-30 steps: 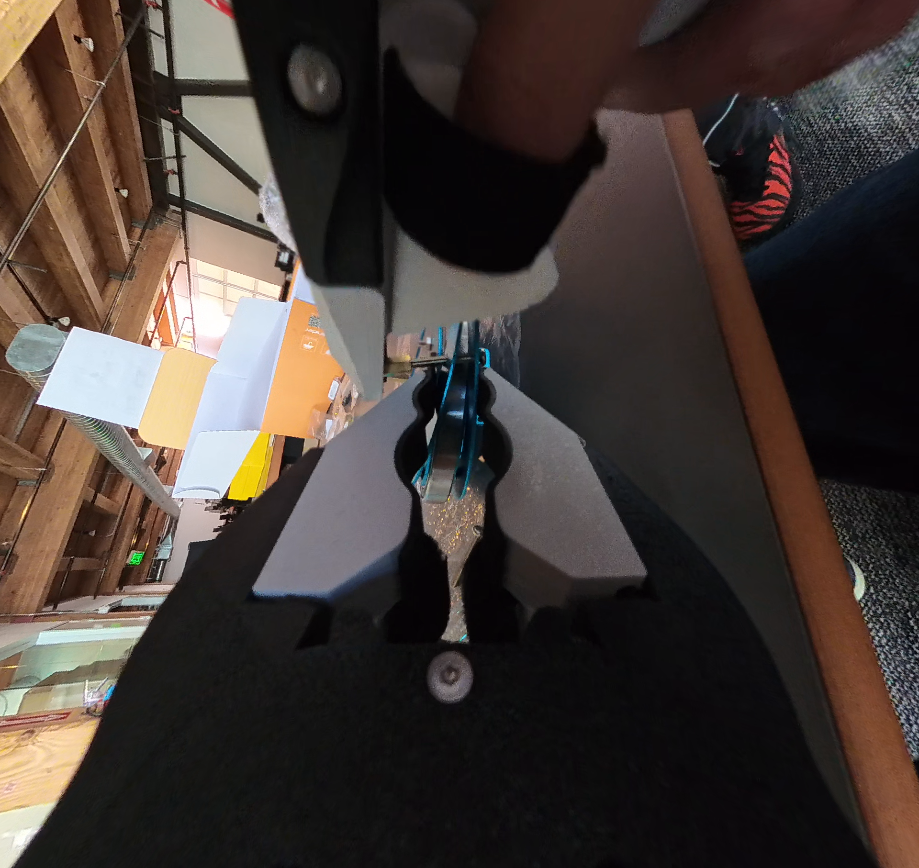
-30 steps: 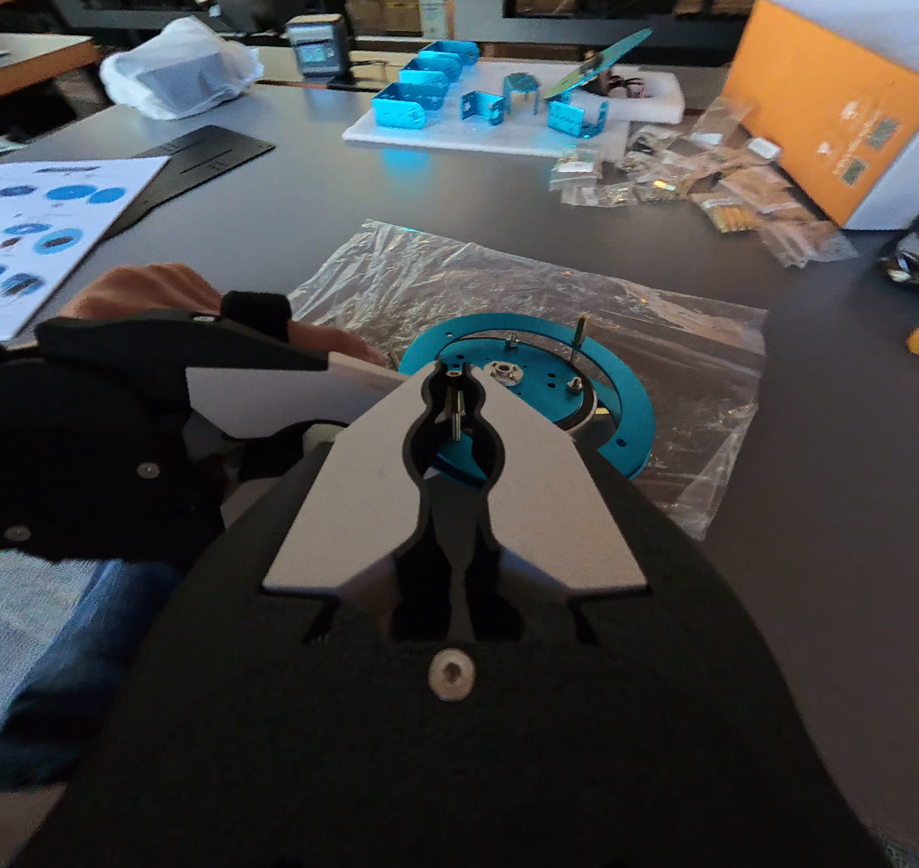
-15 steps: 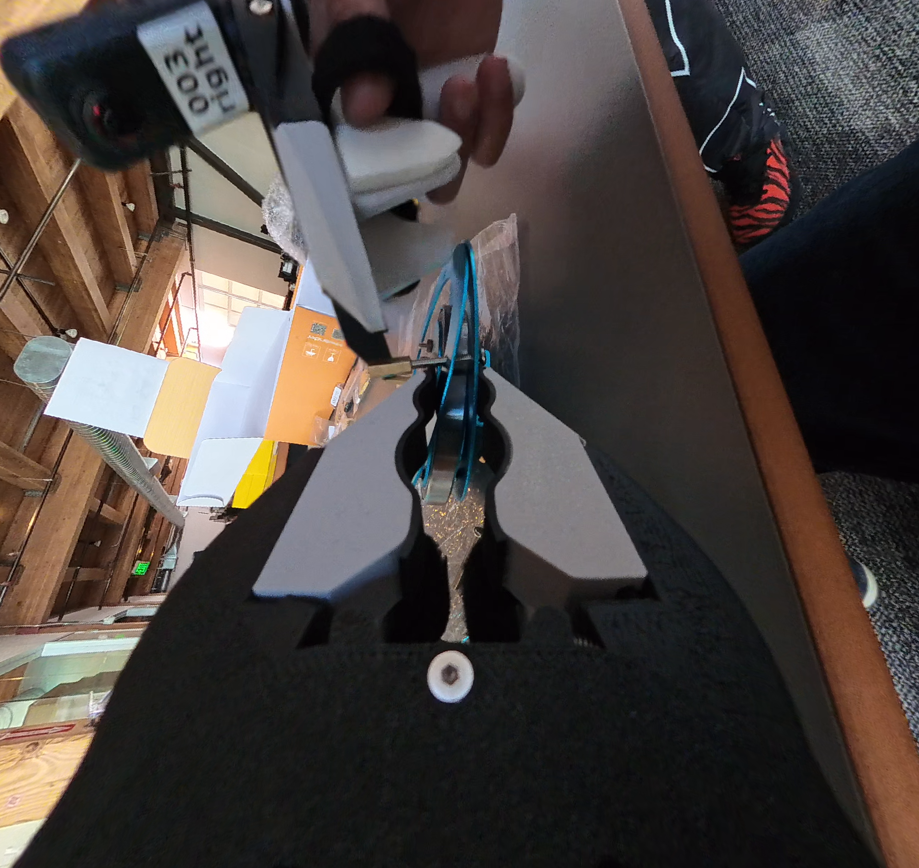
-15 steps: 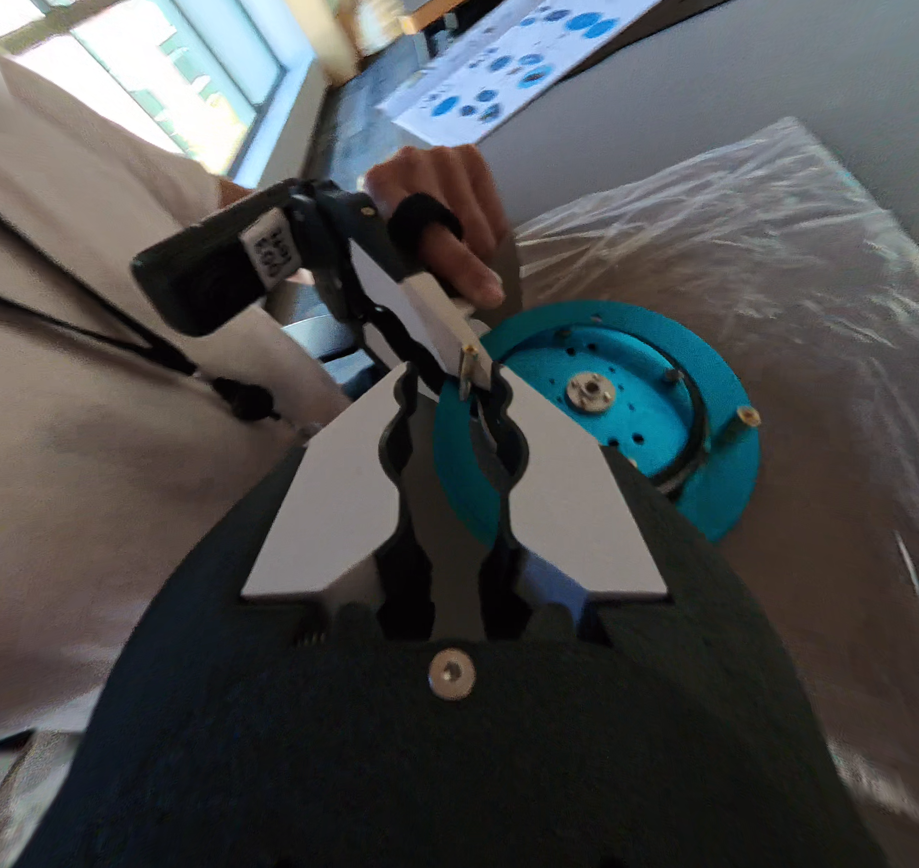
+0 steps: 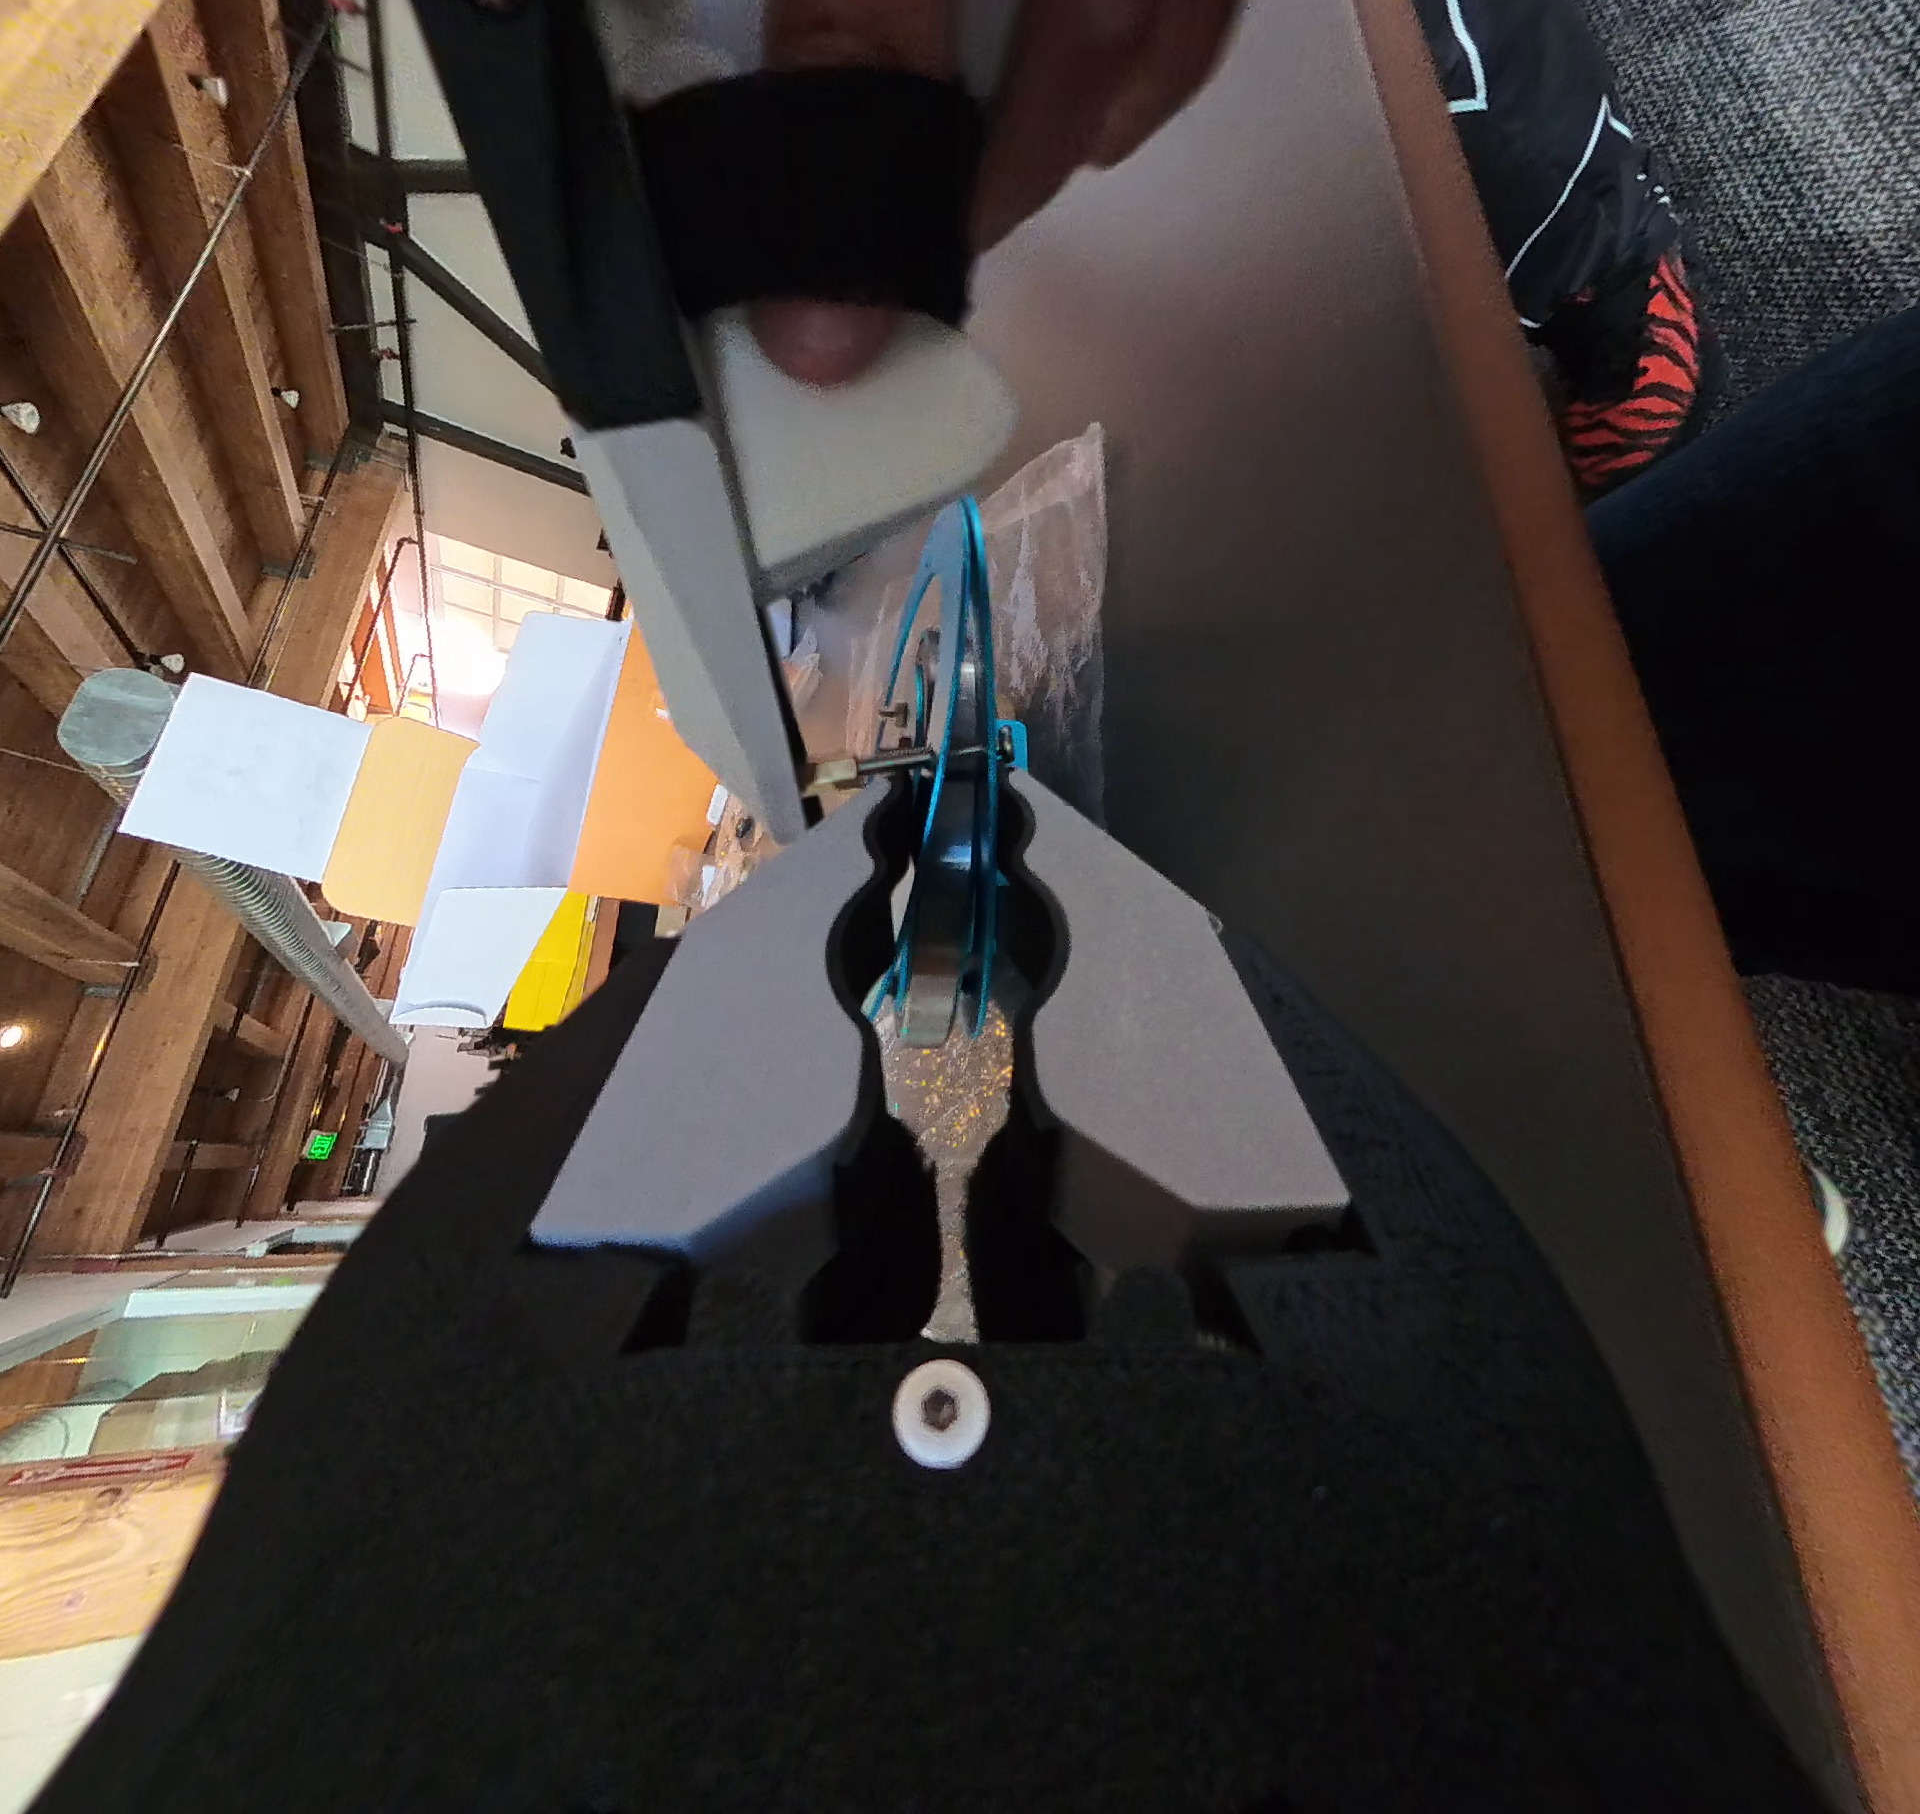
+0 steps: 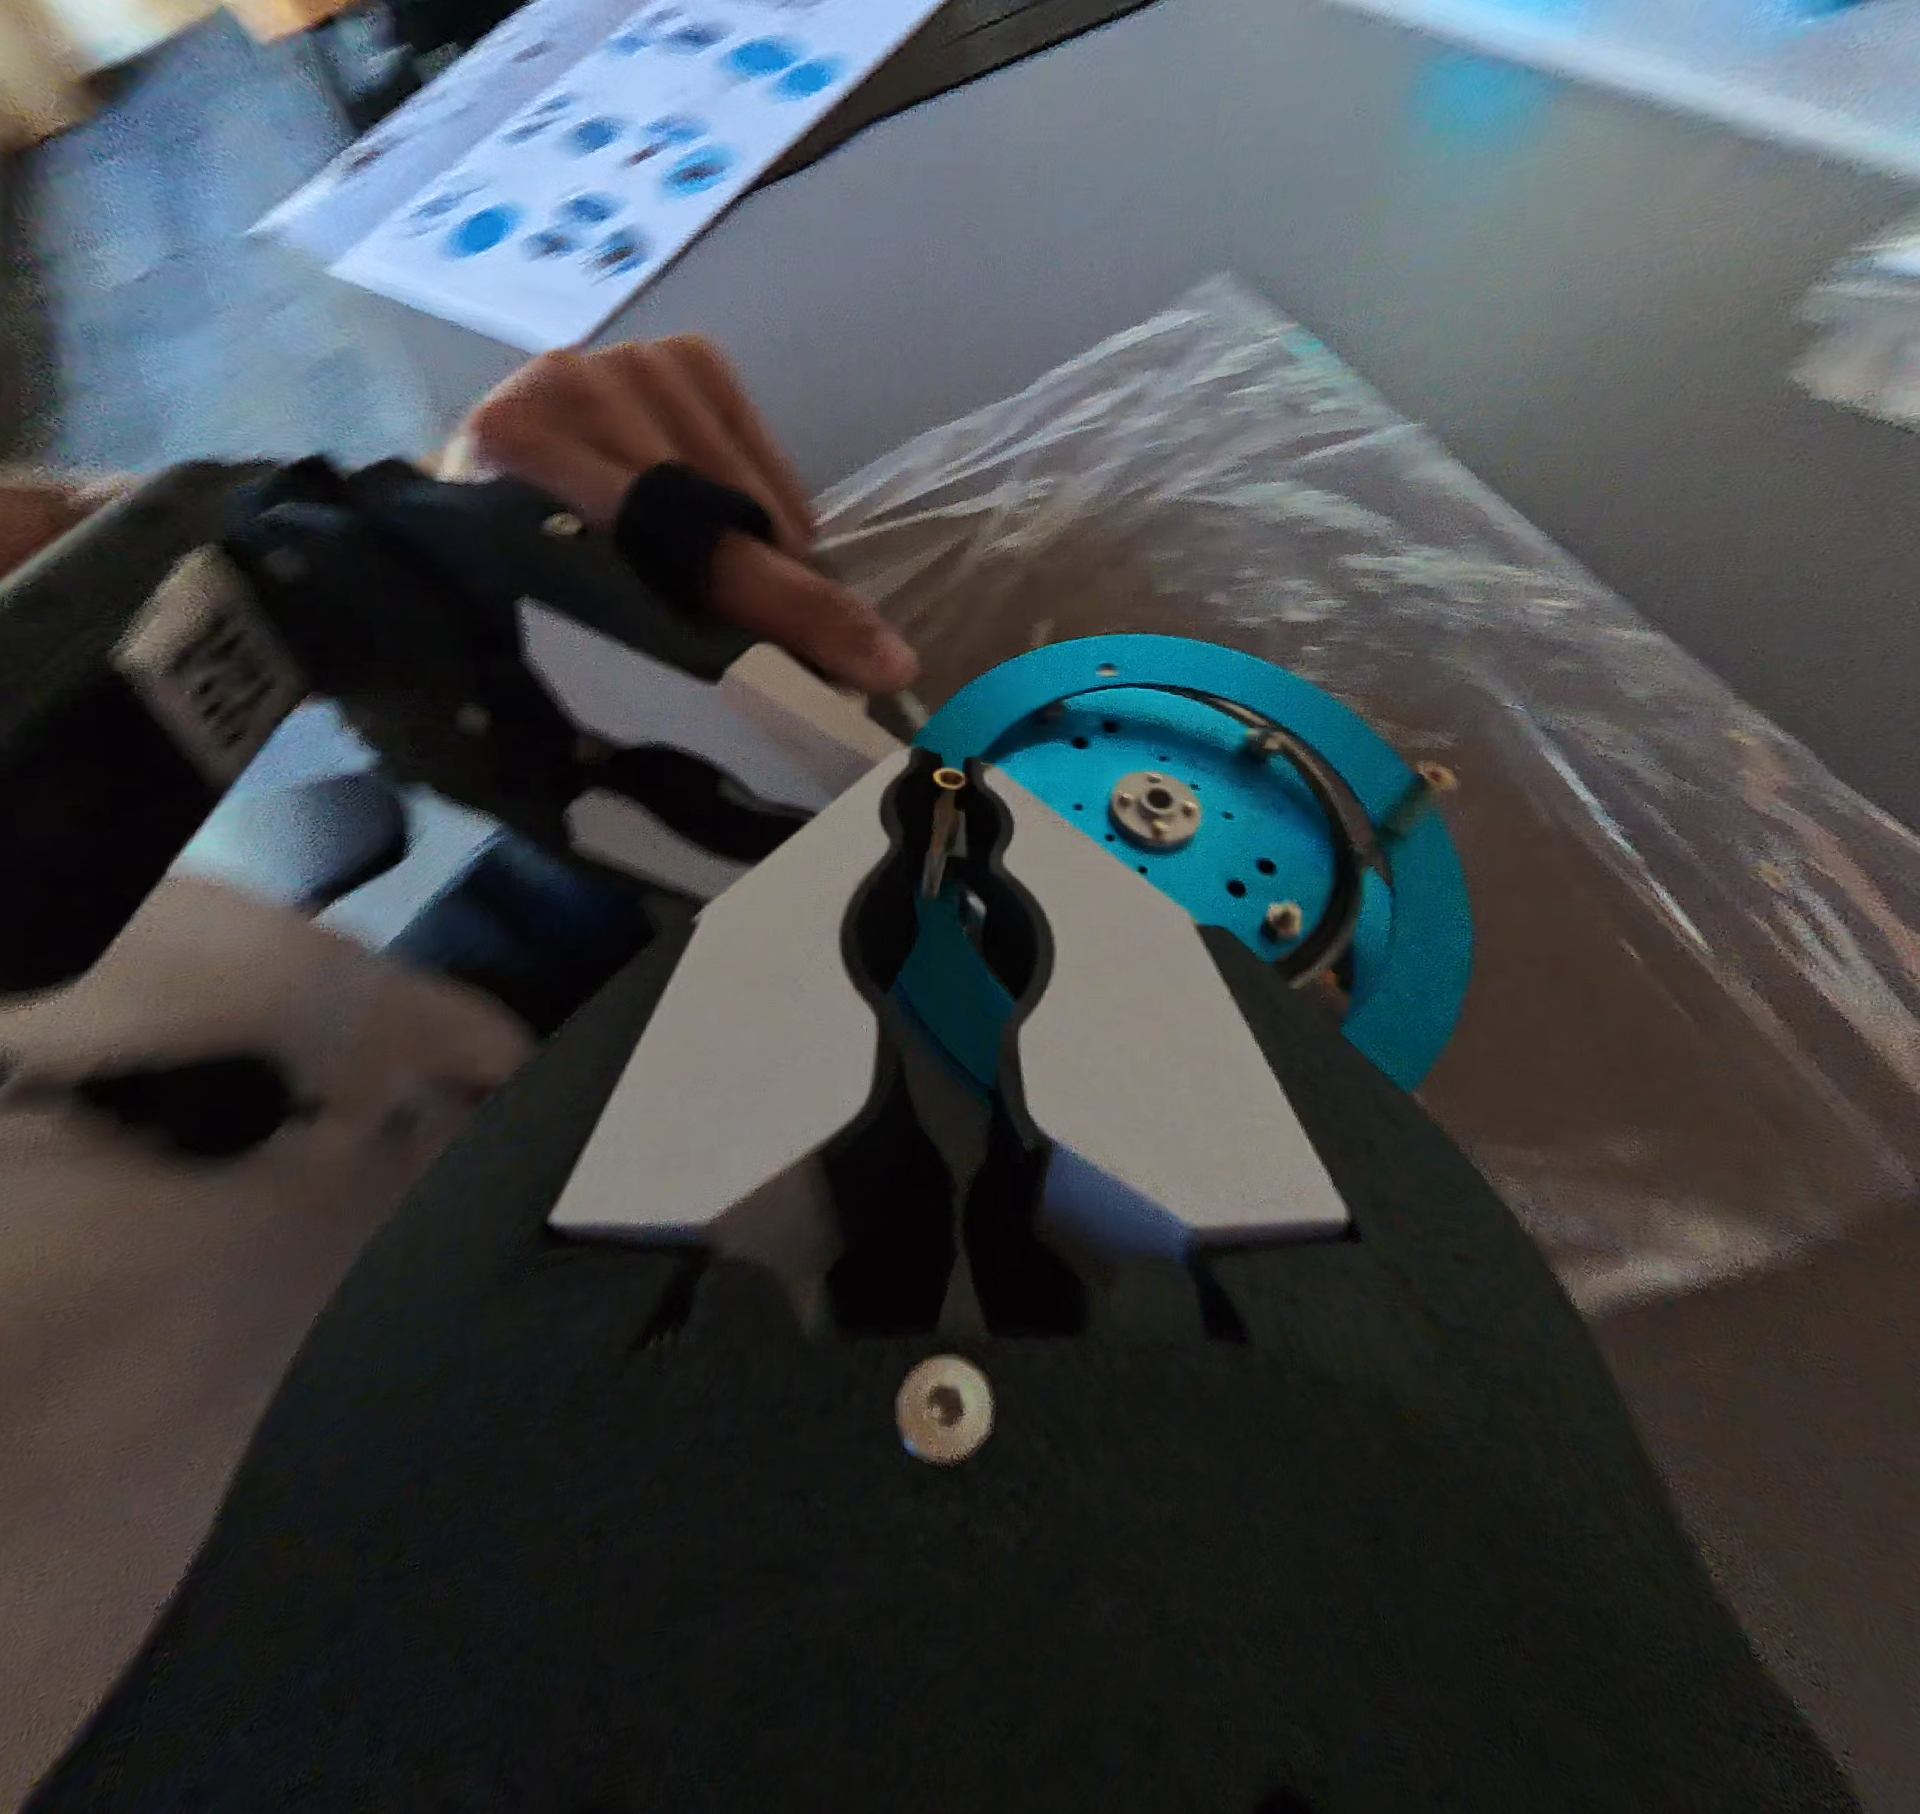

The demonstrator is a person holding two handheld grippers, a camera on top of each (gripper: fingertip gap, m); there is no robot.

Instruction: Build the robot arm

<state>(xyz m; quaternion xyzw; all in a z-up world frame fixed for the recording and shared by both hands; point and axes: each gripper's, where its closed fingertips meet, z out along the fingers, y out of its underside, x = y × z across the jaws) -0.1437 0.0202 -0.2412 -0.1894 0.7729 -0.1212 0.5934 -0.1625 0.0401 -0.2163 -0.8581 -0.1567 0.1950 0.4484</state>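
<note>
Plastic film (image 6: 1403,559) is spread on the grey table (image 6: 1299,164) beneath a blue turntable disc (image 6: 1299,715), whose near rim is clamped edgewise by the left gripper (image 5: 948,808). A brass standoff (image 6: 943,824) on that rim is pinched by the nearly closed right gripper (image 6: 948,767); a printed sheet (image 6: 613,133) lies far left.

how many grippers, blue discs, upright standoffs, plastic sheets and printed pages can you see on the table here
grippers: 2, left gripper shut on the blue disc, right gripper shut on a standoff
blue discs: 1
upright standoffs: 2, the other one at the far rim
plastic sheets: 1
printed pages: 1
total: 7
</note>
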